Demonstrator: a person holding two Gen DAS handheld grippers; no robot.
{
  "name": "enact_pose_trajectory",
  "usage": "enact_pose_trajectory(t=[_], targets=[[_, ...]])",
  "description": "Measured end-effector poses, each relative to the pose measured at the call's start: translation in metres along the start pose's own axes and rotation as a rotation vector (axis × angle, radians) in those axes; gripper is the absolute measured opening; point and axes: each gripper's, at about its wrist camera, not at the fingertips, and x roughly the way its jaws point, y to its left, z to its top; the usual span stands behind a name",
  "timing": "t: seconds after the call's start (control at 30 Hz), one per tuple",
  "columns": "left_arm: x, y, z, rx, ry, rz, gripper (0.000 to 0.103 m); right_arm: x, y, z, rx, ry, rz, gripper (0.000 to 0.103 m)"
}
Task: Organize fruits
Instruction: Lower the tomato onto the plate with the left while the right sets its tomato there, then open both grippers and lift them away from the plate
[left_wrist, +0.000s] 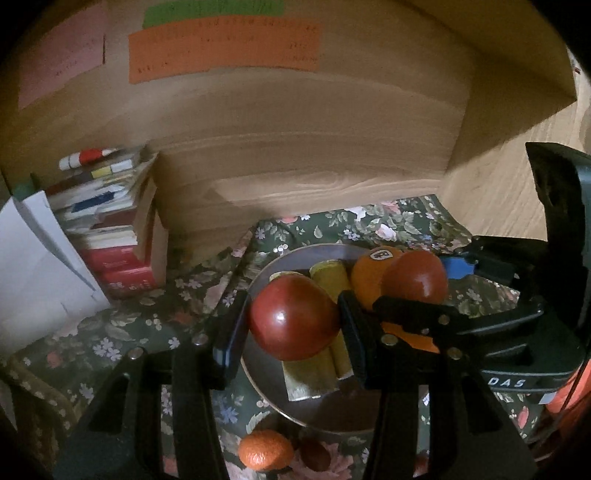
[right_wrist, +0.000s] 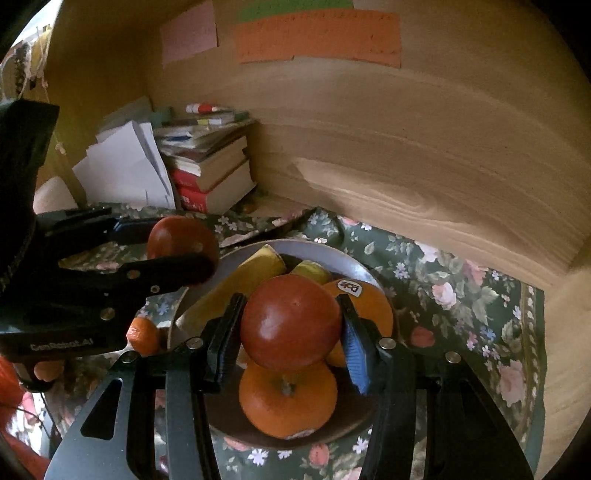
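Both grippers hold a red fruit above a plate (right_wrist: 354, 264) that rests on a floral cloth (right_wrist: 461, 295). The left gripper (left_wrist: 291, 325) is closed around a red apple (left_wrist: 293, 317), held over the left part of the plate, above the bananas (left_wrist: 328, 280). The right gripper (right_wrist: 291, 325) is likewise clamped on a second red apple (right_wrist: 291, 321), hanging over the plate's near side, directly above an orange (right_wrist: 288, 398). A stickered orange (right_wrist: 364, 302) lies at the right of the plate, beside the bananas. A small mandarin (left_wrist: 265, 448) sits on the cloth just off the plate's near-left edge. Stacked books (right_wrist: 210, 166) stand near the cloth's far-left corner against the wooden wall (right_wrist: 406, 147).
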Motion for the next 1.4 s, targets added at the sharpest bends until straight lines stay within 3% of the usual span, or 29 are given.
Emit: enact_pose_trajectory(t=[0.27,0.47,0.9,1.03,1.4], targets=[[0.022,0.001,0.001,-0.001,0.046,-0.011,0.048,0.010,-0.002,-0.001,-0.010,0.020,0.003,0.046],[0.025,-0.002,0.004,-0.001,0.032,-0.016,0.048,0.005,0.000,-0.002,-0.017,0.004,0.025,0.056],[0.036,-0.010,0.011,0.009,0.035,-0.012,0.051,-0.022,-0.009,-0.013,-0.007,-0.014,-0.024,0.056],[0.037,-0.007,0.012,-0.010,0.038,-0.006,0.058,-0.026,-0.014,-0.017,0.016,-0.012,-0.032,0.057],[0.038,0.001,0.005,-0.036,0.059,-0.015,0.058,-0.029,-0.016,-0.021,0.030,-0.020,-0.036,0.059]])
